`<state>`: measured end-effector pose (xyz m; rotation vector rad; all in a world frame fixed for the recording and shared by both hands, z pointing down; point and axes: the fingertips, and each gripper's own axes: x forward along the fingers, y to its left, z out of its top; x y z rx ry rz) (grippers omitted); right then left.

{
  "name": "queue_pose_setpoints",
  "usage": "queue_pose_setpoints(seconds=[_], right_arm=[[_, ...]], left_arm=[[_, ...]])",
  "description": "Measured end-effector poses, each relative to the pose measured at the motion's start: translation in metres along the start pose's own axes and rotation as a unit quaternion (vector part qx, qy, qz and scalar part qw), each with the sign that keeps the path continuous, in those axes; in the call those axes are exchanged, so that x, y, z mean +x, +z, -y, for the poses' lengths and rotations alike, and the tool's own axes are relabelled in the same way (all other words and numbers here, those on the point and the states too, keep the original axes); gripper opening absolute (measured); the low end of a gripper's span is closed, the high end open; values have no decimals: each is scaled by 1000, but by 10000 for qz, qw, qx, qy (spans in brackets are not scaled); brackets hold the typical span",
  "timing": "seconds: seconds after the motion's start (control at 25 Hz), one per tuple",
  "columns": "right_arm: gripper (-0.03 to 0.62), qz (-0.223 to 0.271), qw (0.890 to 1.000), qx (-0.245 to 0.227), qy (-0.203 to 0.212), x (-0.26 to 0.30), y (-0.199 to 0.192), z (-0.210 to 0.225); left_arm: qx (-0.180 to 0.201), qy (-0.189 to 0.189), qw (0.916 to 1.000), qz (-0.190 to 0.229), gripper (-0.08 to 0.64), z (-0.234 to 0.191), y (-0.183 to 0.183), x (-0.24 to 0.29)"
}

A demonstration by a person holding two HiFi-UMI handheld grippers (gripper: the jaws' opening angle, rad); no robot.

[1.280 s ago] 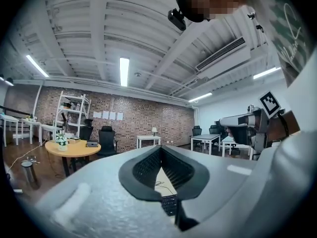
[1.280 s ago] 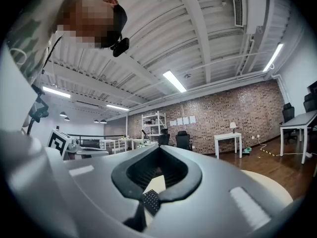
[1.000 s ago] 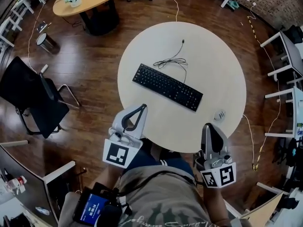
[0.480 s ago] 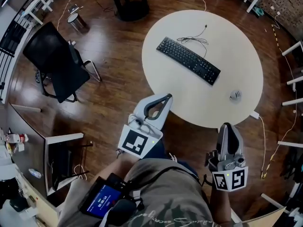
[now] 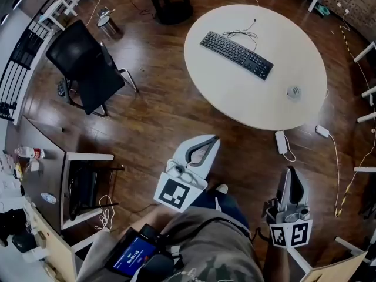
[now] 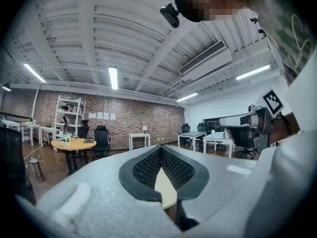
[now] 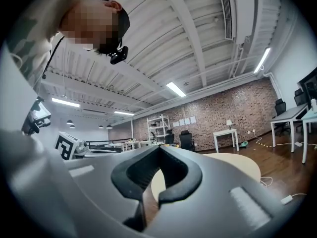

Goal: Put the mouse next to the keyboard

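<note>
In the head view, my left gripper (image 5: 212, 141) and right gripper (image 5: 289, 173) hang over the floor (image 5: 153, 116), well short of the table (image 5: 235, 101). The mouse (image 5: 293, 91) lies near the table's 3 o'clock rim, at 4 o'clock from the keyboard (image 5: 237, 54) and well apart from it. In the left gripper view my tips meet on nothing. In the right gripper view they do the same. If I reach in closed, I might knock the mouse off the rim. I see only square markers (image 5: 174, 194), and the writing on the screen (image 5: 130, 255) is too small to read.
</note>
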<state>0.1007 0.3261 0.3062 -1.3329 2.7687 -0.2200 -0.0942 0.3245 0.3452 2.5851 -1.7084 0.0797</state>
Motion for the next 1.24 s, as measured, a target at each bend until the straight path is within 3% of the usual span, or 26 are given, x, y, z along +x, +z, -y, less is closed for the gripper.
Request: queue_pose_setpoints(seconds=[0.16,0.32,0.72,0.96,1.24], right_arm=[[6,135,9997,-165,-84,-6,12,-18],[5,195,9992,-291,-170,-11,21,-50],[6,429,9967,-630,269,13,30,-96],[6,467,9960,-633,414,18,31,-116],[5,564,9954,-649,428,24,35,-118]], left_arm=[[-407,-16,9991,134,0,0,10,-28],[-276,-111,9992,256,0,3,27,-56],[-117,493,9968,626,0,-45,50,-115],[-68,695,9947,752,0,-63,63,-132],[41,666,9947,787,0,-68,69,-127]])
